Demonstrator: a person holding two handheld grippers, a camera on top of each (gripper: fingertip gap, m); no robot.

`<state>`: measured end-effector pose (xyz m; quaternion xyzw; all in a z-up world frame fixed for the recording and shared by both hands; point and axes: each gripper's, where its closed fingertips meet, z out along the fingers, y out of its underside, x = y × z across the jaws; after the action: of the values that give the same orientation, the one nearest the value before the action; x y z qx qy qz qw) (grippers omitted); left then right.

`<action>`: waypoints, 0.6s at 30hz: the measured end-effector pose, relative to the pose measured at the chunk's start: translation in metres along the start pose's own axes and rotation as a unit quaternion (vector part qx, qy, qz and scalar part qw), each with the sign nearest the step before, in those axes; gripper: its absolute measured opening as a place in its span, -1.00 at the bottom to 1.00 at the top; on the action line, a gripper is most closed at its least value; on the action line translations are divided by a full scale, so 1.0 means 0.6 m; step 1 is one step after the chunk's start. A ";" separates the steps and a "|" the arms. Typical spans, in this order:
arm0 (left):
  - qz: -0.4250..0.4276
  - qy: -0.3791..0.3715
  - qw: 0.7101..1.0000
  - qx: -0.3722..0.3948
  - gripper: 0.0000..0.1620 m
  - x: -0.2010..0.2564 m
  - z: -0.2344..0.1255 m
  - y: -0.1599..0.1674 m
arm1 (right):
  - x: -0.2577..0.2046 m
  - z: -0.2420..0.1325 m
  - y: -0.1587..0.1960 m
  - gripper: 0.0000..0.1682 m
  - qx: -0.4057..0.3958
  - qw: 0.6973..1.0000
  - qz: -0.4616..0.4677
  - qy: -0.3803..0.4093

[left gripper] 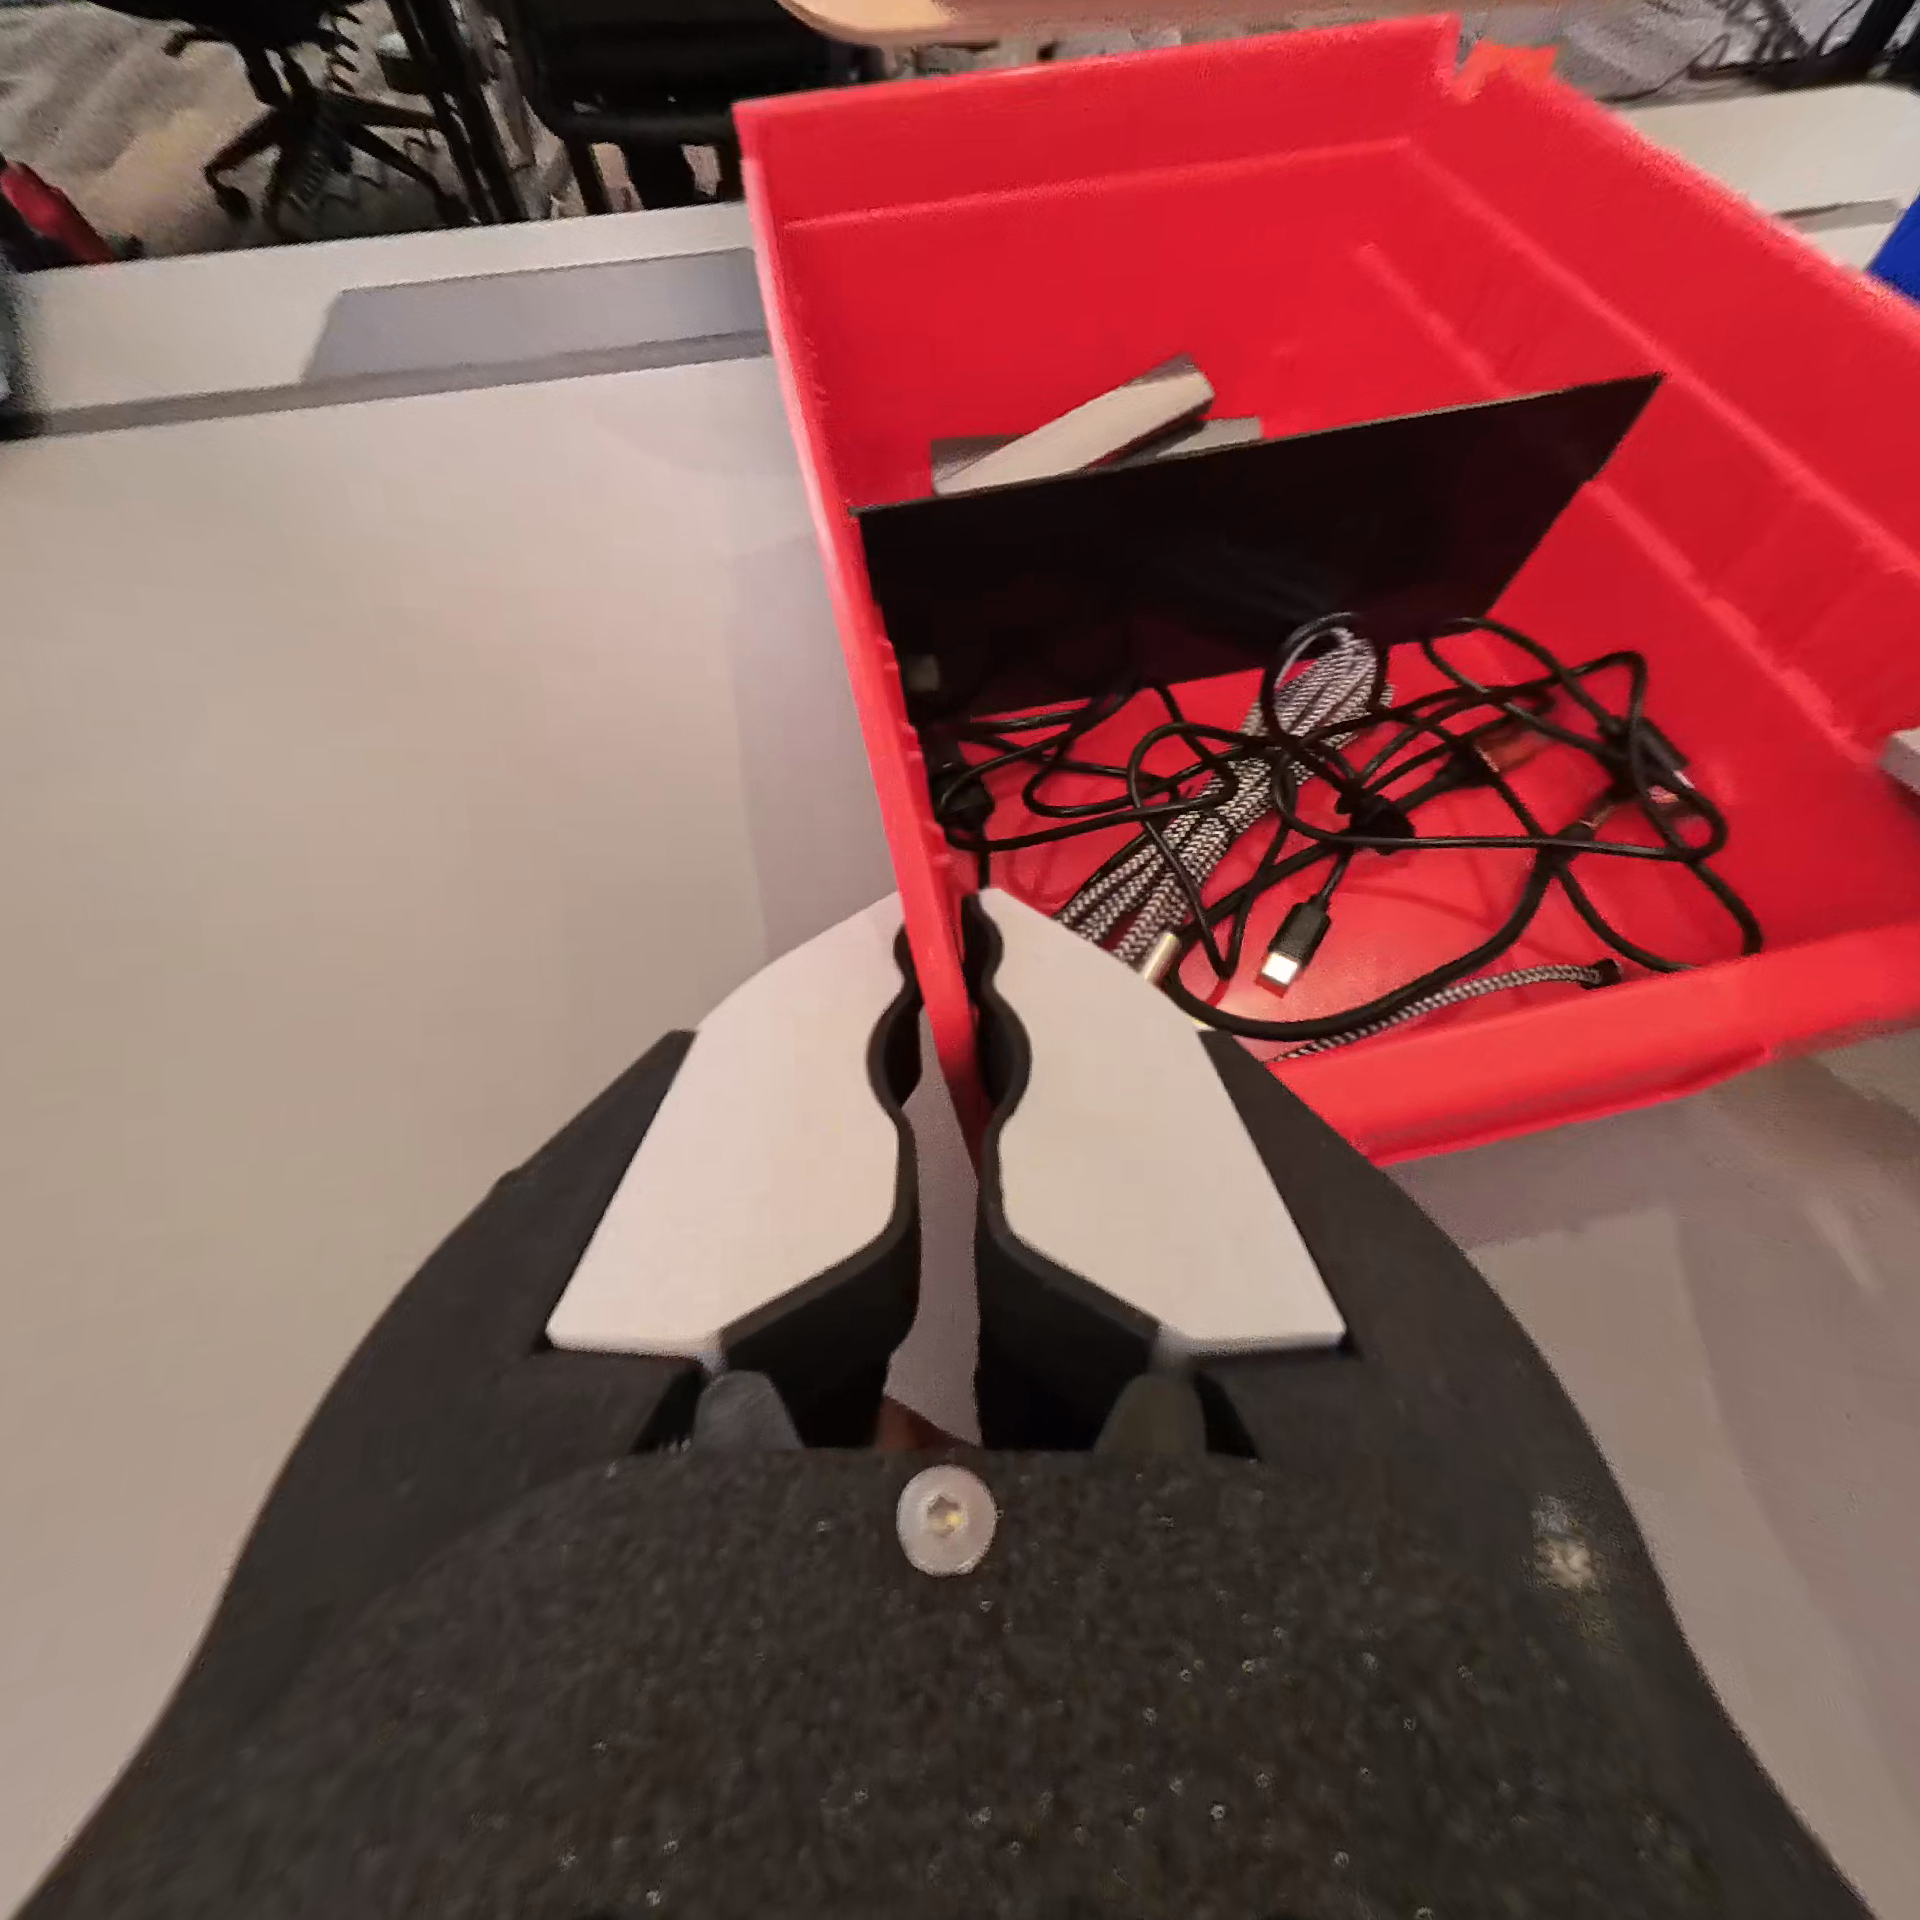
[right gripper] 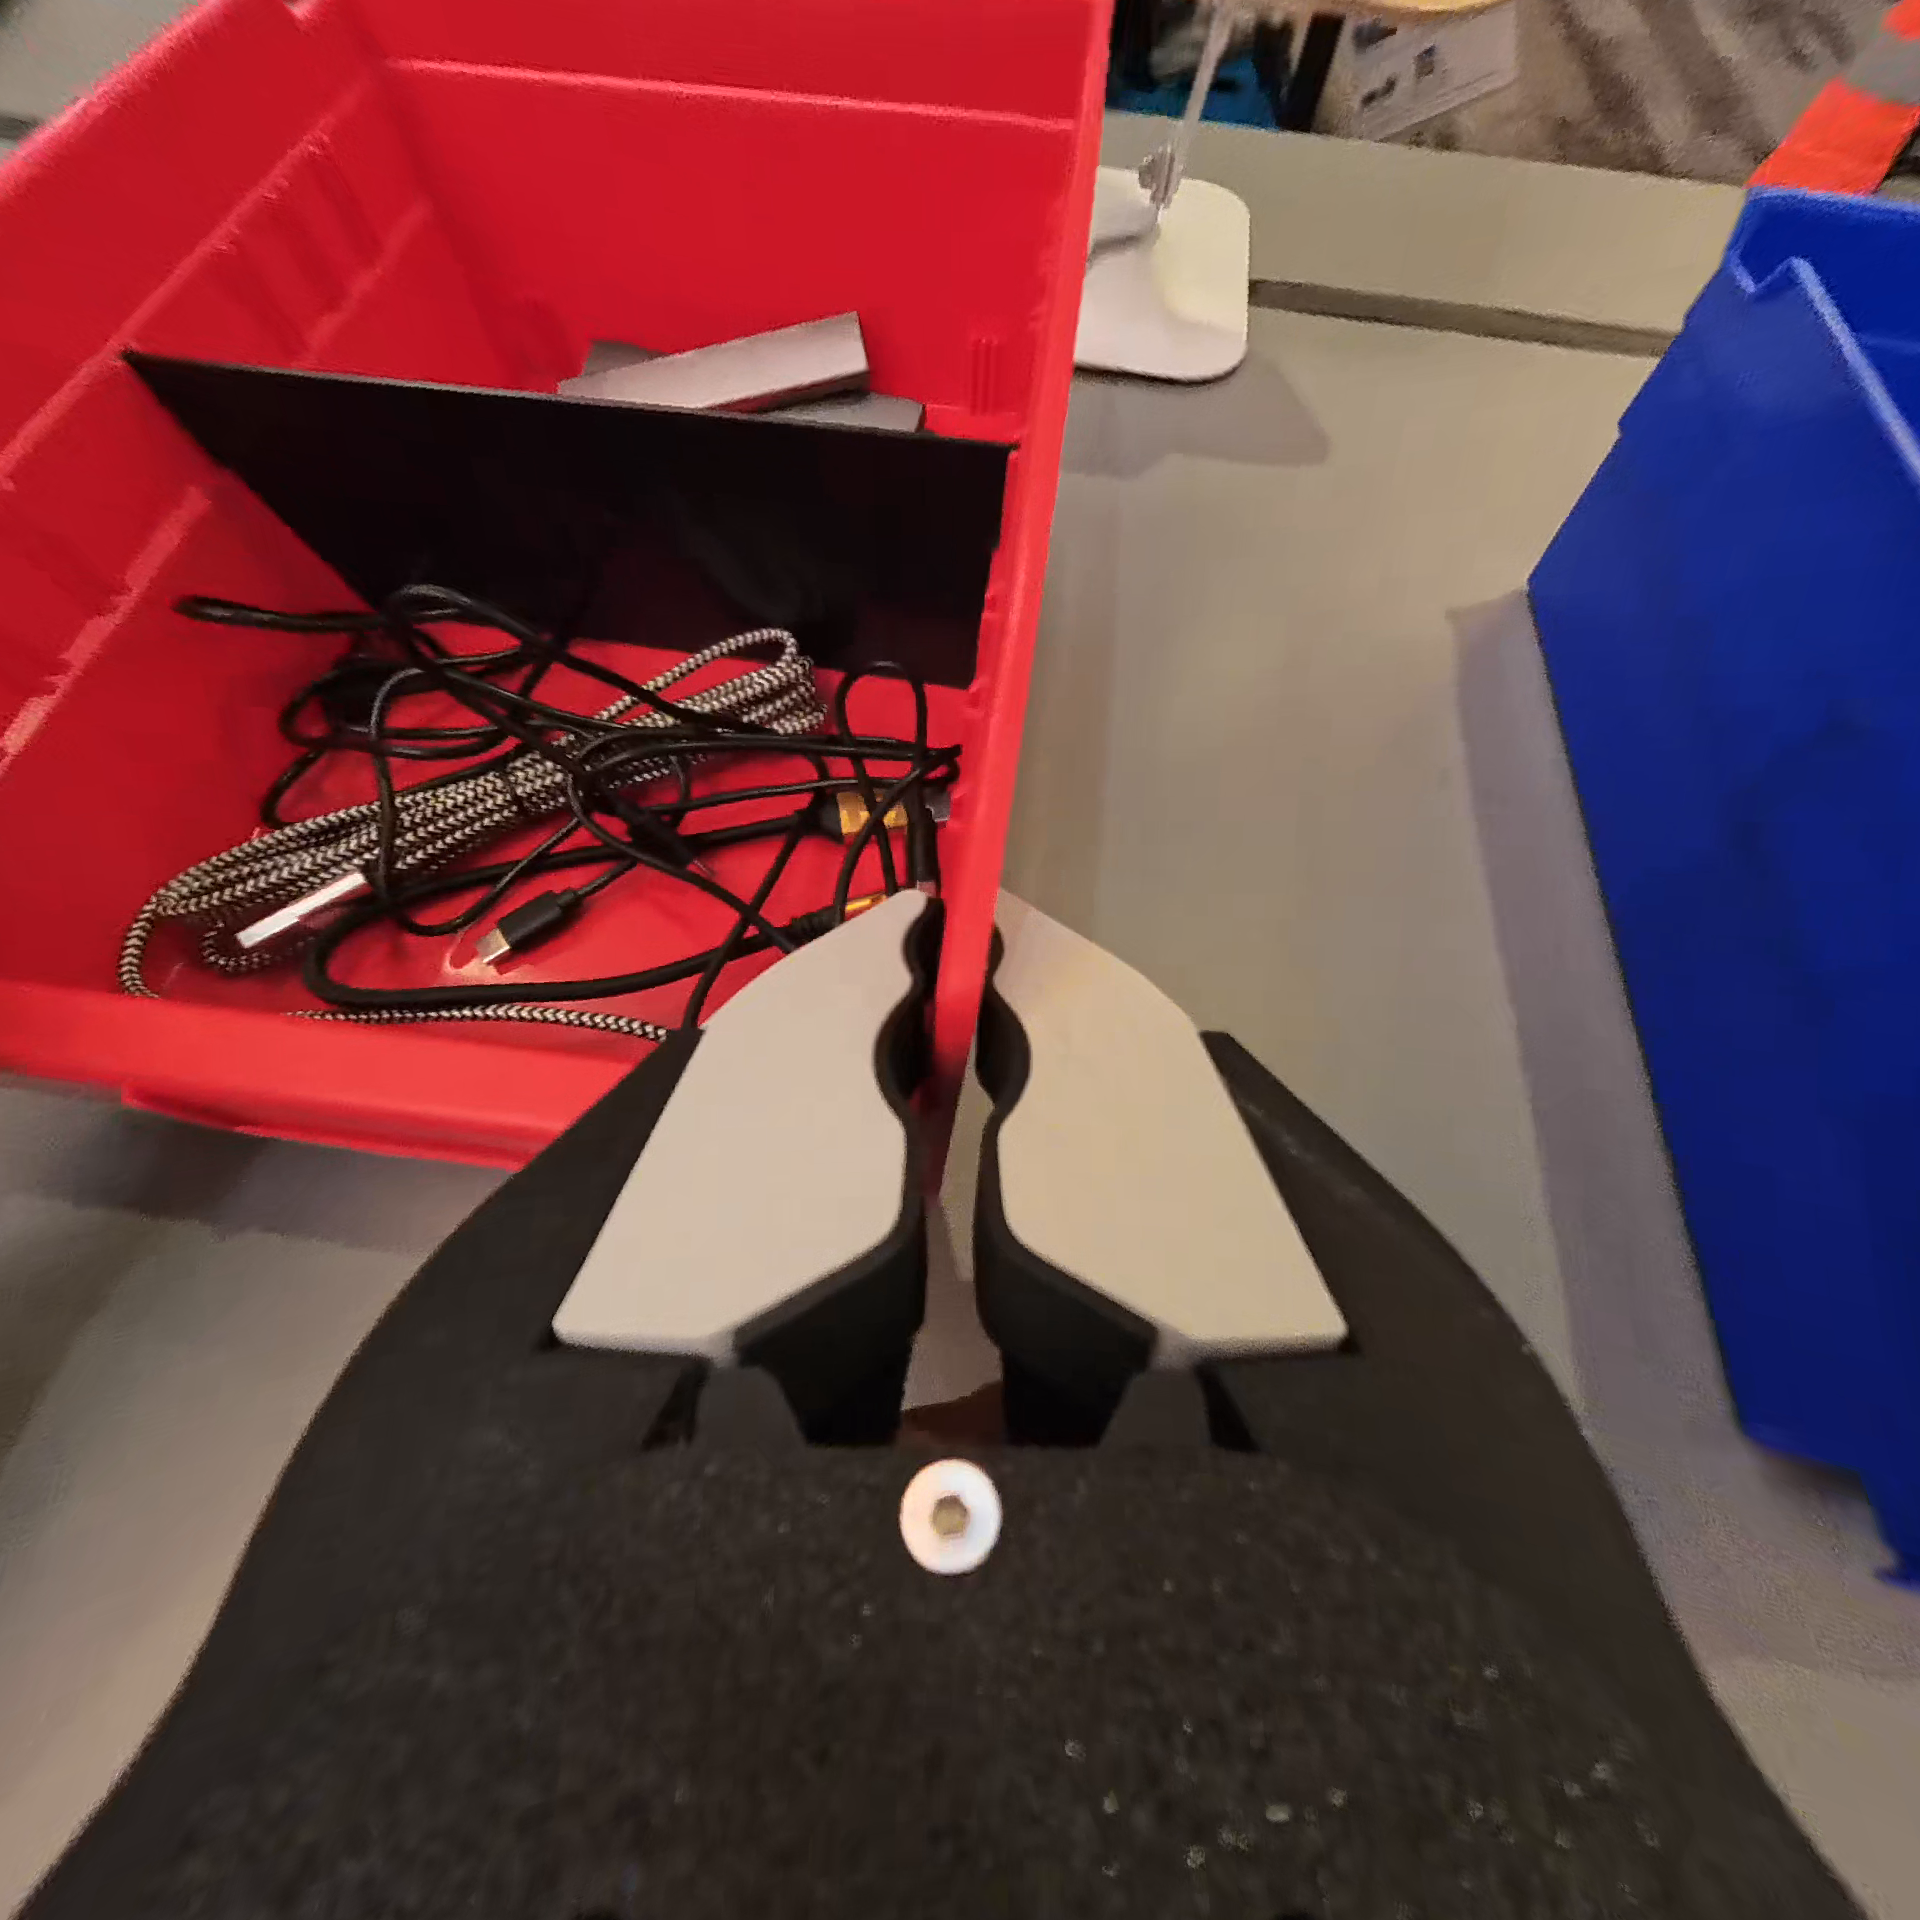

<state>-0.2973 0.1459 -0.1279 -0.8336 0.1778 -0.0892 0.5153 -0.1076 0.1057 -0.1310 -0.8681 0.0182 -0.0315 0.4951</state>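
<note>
A: What does the left tool (left gripper: 940,920) have?

B: Its 2 grey fingers (left gripper: 790,1122) are pinched narrow on the left side wall of the red bin (left gripper: 1143,187), near the front corner. The right tool (right gripper: 961,920) clamps the opposite side wall the same way.

A: And inside?

B: A black divider (left gripper: 1247,530) stands across the middle. In the front compartment lies a tangle of black cables (left gripper: 1455,769) with 1 black-and-white braided cable (right gripper: 468,821). Behind the divider lie flat grey pieces (left gripper: 1091,426).

A: Around it?

B: The bin sits on a grey surface (left gripper: 364,779). A blue bin (right gripper: 1766,831) stands to its right, apart, and a white stand base (right gripper: 1174,291) lies just behind.
</note>
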 end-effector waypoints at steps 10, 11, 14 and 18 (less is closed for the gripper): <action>0.042 -0.085 0.995 0.009 -0.94 -0.264 -0.064 0.008 | -0.266 0.006 -0.044 -0.90 0.036 0.997 -0.016 -0.068; 0.040 -0.091 0.995 0.005 -0.94 -0.290 -0.065 0.016 | -0.292 0.013 -0.043 -0.89 0.029 0.996 -0.018 -0.077; 0.034 -0.098 0.994 -0.018 -0.94 -0.345 -0.067 0.042 | -0.352 0.032 -0.035 -0.88 0.010 0.995 -0.029 -0.095; 0.011 -0.074 0.997 -0.022 -0.94 -0.368 -0.068 0.048 | -0.379 0.043 -0.033 -0.86 0.002 0.993 -0.002 -0.118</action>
<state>-0.5201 0.1858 -0.1276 -0.8468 0.1506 -0.0176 0.5098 -0.3325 0.1520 -0.1355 -0.8647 -0.0423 0.0703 0.4956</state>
